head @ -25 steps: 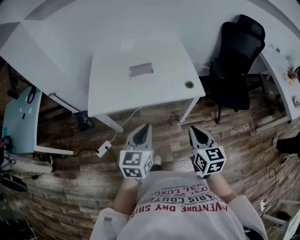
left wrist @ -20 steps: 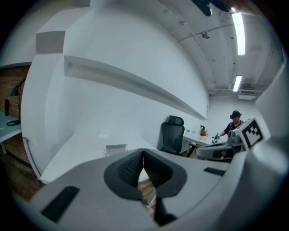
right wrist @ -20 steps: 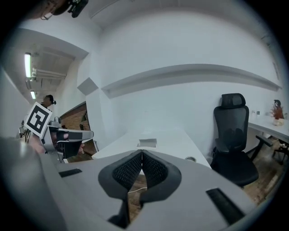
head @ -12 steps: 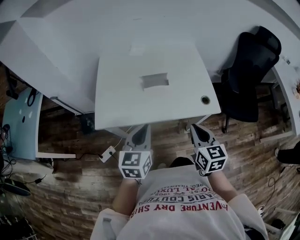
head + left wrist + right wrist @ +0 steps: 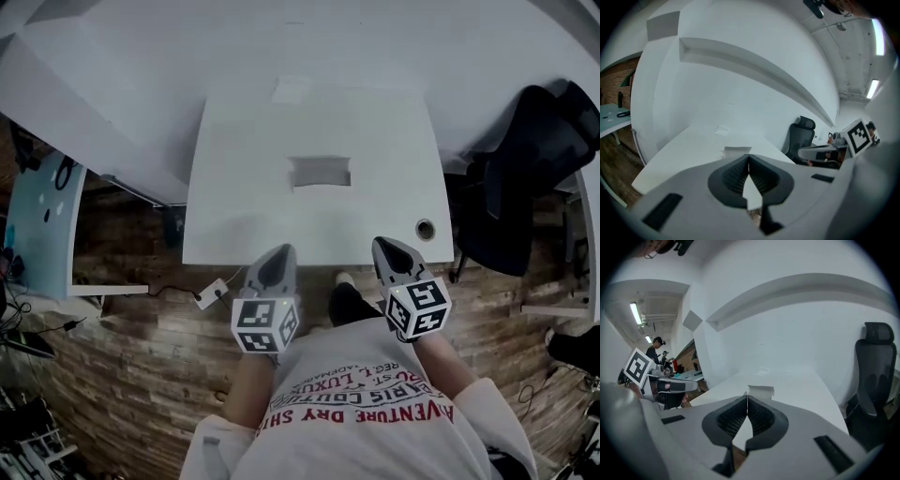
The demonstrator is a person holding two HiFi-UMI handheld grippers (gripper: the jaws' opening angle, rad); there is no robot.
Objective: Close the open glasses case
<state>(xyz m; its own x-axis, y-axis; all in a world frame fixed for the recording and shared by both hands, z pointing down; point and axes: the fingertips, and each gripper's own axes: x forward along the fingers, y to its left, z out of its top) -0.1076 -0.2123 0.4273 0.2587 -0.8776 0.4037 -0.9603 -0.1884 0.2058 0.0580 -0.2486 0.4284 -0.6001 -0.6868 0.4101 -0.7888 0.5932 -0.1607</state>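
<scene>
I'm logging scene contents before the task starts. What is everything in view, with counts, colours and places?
desk: 1, white, centre
glasses case: 1, pale grey, open, mid-desk
sheet: 1, white, desk's far edge
cable hole: 1, dark, desk's near right corner
chair: 1, black, right of desk
side table: 1, light blue, far left
power strip: 1, white, on floor by desk's near left corner
floor: brown wood
shirt: 1, white with red print, bottom
left gripper: 1, grey, jaws shut, empty, near desk's front edge
right gripper: 1, grey, jaws shut, empty, near desk's front edge
</scene>
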